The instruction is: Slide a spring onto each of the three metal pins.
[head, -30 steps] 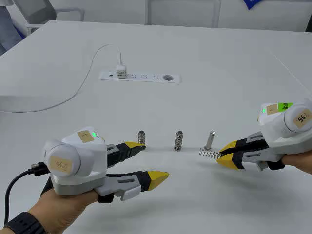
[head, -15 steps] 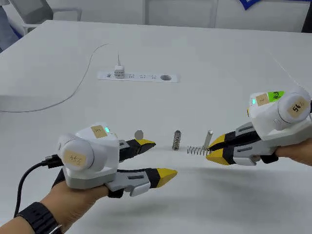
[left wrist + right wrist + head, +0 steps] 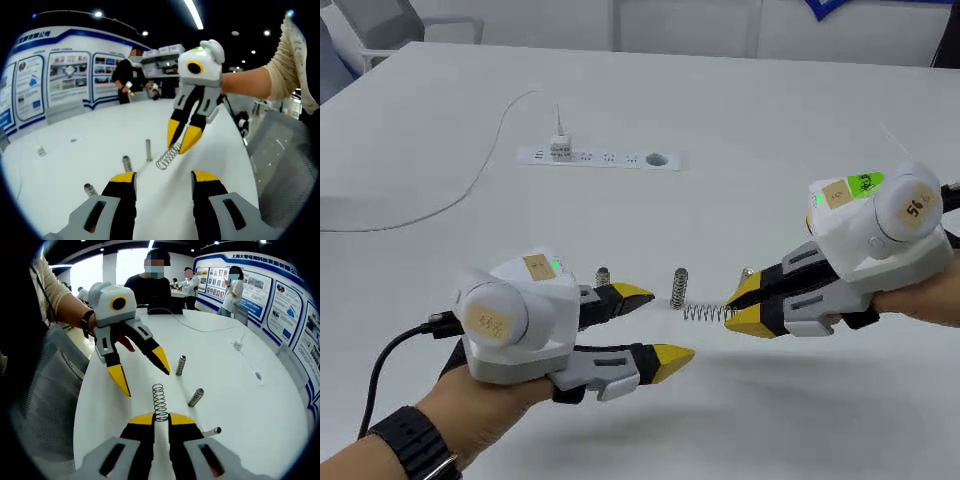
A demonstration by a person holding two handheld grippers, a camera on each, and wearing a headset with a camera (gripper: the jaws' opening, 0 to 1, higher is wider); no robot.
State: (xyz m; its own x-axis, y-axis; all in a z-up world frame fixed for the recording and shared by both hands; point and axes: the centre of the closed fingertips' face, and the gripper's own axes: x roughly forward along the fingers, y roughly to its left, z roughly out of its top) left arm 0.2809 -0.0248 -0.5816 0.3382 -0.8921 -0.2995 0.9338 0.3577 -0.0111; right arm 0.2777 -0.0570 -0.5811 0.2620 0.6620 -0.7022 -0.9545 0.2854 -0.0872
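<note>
- step in hand: the last of the three springs. the left pin (image 3: 603,276) and the middle pin (image 3: 680,287) already wear a spring each. the bare pin (image 3: 148,149) stands upright on the table (image 3: 770,150) with nothing on it.
- the right gripper (image 3: 736,308) is clamped on one end of the loose spring (image 3: 706,313). the spring sticks out sideways from its tips, off the table, and reaches toward the middle pin. the bare pin is just beside the gripper's tips.
- the left gripper (image 3: 656,324) has its jaws spread wide and grips nothing. it hovers near the left pin.
- next move, as i judge it: turn the spring upright, line its free end up over the top of the bare pin, then lower it and let go. the spring looks floppy and may bend off line, so the idle gripper could steady it.
</note>
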